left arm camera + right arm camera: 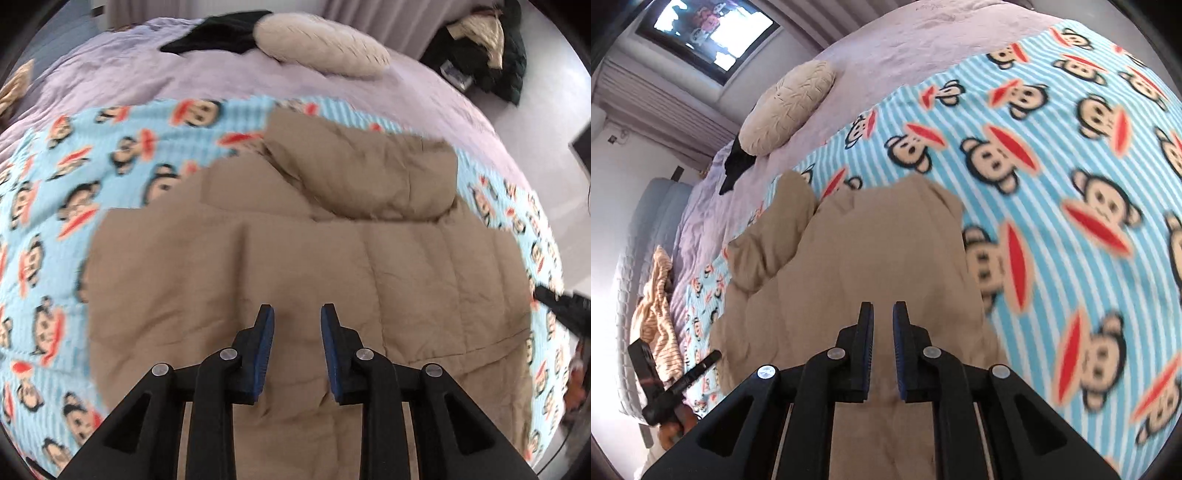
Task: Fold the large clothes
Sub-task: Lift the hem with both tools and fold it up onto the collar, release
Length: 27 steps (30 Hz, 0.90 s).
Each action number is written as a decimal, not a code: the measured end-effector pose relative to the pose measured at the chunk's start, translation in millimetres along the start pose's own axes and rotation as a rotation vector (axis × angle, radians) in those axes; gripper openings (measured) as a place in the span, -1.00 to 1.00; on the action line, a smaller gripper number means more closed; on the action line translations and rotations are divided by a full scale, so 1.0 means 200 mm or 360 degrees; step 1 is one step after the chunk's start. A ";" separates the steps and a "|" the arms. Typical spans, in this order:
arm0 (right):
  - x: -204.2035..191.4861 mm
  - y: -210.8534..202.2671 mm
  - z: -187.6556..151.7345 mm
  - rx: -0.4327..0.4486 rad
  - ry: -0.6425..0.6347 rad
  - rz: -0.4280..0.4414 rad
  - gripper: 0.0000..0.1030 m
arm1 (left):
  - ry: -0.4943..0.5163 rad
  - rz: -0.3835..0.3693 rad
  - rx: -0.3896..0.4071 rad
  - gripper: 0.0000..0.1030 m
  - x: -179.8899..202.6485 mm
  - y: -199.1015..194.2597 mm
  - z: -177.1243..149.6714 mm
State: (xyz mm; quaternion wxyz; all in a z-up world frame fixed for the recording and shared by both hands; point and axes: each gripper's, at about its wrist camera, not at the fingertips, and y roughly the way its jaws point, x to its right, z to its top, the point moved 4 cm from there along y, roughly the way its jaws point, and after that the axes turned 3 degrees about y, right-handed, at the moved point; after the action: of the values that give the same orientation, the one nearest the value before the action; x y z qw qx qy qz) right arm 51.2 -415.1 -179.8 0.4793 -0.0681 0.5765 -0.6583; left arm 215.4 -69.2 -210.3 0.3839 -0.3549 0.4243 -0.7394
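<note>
While my left gripper (297,314) hangs wide over the tan quilted hooded jacket (306,258), I see its hood. My right gripper (882,310), fingers narrow and empty, instead shows a window (709,33).

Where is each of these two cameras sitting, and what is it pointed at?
Left wrist: rides on the left gripper, looking down along its open fingers at the tan jacket and its hood.
Right wrist: rides on the right gripper, fingers a little apart, over the jacket's edge; the other gripper shows at far left.
Shared: the jacket, the monkey blanket, the cream pillow.
</note>
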 end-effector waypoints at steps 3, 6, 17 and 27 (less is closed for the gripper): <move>0.08 0.17 0.02 -0.0089 -0.0029 -0.0135 -0.76 | 0.0025 0.0081 -0.0037 -0.46 0.01 0.14 -0.03; 0.18 0.27 -0.01 -0.0137 -0.0030 -0.0175 -0.88 | 0.0009 0.0049 -0.0031 -0.46 0.00 0.19 -0.03; 0.16 0.02 -0.09 -0.0073 -0.0069 -0.0181 -0.77 | -0.0031 0.0218 -0.0004 -0.46 -0.05 -0.09 -0.08; 0.22 -0.14 -0.35 -0.0191 -0.0029 -0.0149 -0.13 | -0.0006 0.0288 0.0018 0.42 0.04 -0.28 -0.31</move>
State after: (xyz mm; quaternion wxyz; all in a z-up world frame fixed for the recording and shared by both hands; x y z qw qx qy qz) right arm -31.9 -402.1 -200.4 0.4484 -0.1296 0.6066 -0.6435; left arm 143.7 -35.3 -182.6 0.4520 -0.3143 0.4496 -0.7034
